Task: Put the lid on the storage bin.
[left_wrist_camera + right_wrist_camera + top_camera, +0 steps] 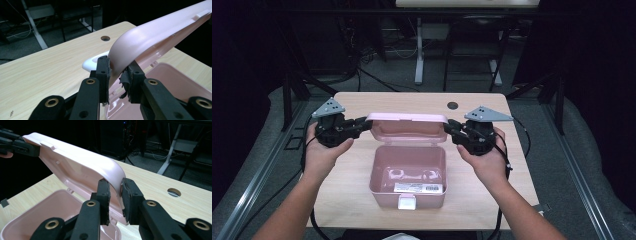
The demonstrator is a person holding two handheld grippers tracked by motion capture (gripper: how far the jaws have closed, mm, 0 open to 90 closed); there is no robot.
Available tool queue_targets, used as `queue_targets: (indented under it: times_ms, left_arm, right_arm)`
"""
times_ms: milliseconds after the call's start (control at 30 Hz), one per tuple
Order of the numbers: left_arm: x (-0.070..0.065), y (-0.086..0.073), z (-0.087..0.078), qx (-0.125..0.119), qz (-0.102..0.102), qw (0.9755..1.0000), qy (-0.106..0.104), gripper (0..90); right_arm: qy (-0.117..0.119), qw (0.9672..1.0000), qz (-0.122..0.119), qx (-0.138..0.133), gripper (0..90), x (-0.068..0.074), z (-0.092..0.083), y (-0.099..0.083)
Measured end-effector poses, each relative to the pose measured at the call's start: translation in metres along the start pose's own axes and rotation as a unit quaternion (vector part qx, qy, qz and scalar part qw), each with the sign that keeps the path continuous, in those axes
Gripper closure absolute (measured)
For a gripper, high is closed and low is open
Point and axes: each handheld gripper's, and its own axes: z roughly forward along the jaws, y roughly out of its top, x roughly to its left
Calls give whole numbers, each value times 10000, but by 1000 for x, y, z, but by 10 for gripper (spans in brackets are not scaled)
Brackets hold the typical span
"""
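A pink plastic box (408,172) stands open in the middle of the wooden table (352,175), with a white label (418,188) lying inside. Its hinged lid (407,125) stands raised at the back. My left gripper (368,122) pinches the lid's left corner, and in the left gripper view (119,72) the curved rim of the lid (150,37) sits between both pads. My right gripper (448,126) pinches the right corner, and in the right gripper view (115,192) the lid (82,162) runs between its pads, above the box (37,215). The left gripper (17,145) shows at the lid's far end.
A white latch (406,202) sticks out from the box's front wall, close to the table's near edge. A round cable hole (453,105) lies in the table behind the lid. A white part (91,63) shows behind the lid. Desk legs and cables stand on the dark floor beyond.
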Motion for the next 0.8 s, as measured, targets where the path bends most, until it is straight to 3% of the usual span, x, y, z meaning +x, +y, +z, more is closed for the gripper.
queue_targets:
  times_ms: [567, 800]
  left_arm:
    - [-15, -20, -15, 27, 146, 9998, -100, 734]
    - [-19, -28, -21, 29, 166, 9997, -159, 733]
  right_arm:
    - [158, 9998, -114, -20, 727, 12, -16, -25]
    - [298, 9995, 56, 63, 700, 9, -16, -43]
